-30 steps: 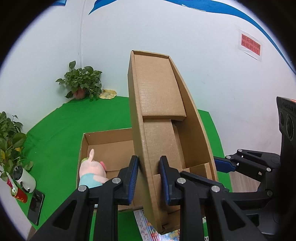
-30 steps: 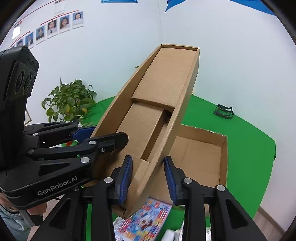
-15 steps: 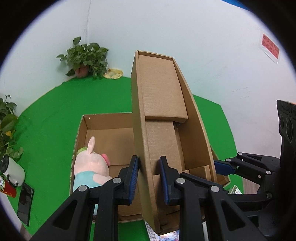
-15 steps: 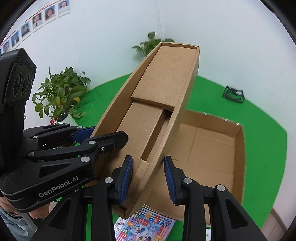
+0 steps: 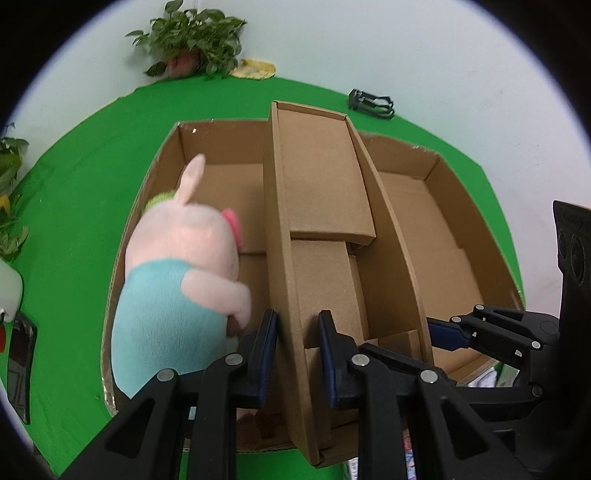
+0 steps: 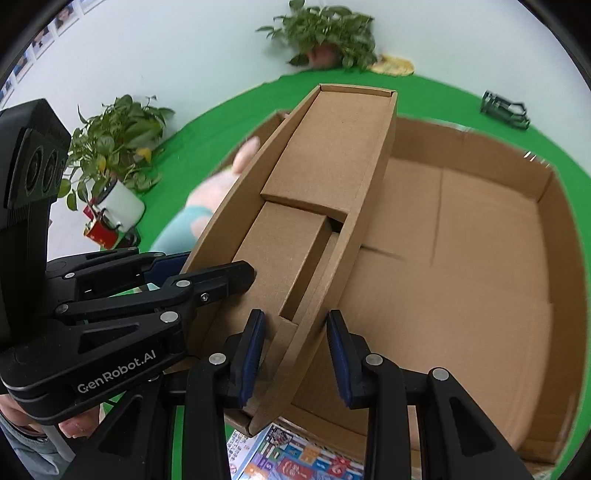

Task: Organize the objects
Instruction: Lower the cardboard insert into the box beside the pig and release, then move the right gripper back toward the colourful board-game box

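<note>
- Cardboard tray (image 5: 325, 229), long and narrow with folded inner flaps, hangs tilted over the large open carton (image 5: 436, 236), its far end reaching toward the carton's far wall and its near end jutting past the near edge.
- Left tool (image 5: 297, 343) has its jaws narrowed onto the tray's left side wall near the near end, blue pads on either face of the board.
- Right tool (image 6: 295, 343) pinches the opposite, right side wall the same way; gripping both long walls probably keeps so long a piece from twisting while it is lowered.
- Judging by the tilt, the tray is being stowed in the carton's middle, between the plush and the bare right part of the floor.
- Plush pig (image 5: 177, 273), pink with a light blue top, sits upright in the carton's left part, just beside the tray's left wall; it could be brushed on the way in.
- Colourful printed sheet (image 6: 291, 461) lies under the carton's near edge, on the green-covered bench (image 5: 81, 158).
- Farther out stand potted plants (image 5: 188, 33), a small black frame (image 5: 371, 103) at the far right, and a white cup (image 6: 122, 210) on the left.
</note>
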The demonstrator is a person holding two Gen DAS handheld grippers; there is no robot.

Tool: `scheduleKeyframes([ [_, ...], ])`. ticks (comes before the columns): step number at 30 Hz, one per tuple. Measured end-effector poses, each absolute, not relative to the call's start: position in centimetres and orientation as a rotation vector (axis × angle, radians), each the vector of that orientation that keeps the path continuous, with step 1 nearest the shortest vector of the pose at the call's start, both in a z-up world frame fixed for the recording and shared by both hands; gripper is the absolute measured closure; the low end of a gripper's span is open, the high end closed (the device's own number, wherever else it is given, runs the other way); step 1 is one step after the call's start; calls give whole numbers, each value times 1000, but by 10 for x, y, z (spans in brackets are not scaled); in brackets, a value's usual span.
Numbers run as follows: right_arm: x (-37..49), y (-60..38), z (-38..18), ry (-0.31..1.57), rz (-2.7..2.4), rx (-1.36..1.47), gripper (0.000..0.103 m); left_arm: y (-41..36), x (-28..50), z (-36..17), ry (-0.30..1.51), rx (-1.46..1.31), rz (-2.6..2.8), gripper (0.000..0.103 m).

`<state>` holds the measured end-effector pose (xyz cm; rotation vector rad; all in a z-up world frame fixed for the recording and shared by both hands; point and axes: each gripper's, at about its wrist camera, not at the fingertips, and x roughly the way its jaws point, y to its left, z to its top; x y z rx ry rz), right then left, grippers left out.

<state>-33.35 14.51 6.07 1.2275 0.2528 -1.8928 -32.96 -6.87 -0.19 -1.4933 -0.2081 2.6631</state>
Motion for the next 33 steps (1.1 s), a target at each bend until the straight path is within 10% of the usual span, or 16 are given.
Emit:
scheduleKeyframes([
  [23,-331,126,2,230,-1820,1272,64,-82,-315,-15,-231,-1568,2628,82],
  [27,-317,156,34,275,-2010,1146,32,-75,-282,14,-117,-1353,2774,78],
  [29,-306,177,53,253,-2122,1047,1,-66,-261,32,-27,-1198,2874,52],
  [31,-291,205,75,206,-2247,946,0,-54,-232,52,64,-975,3006,12],
  [33,-280,234,89,145,-2320,912,0,-44,-202,70,115,-751,3125,0],
])
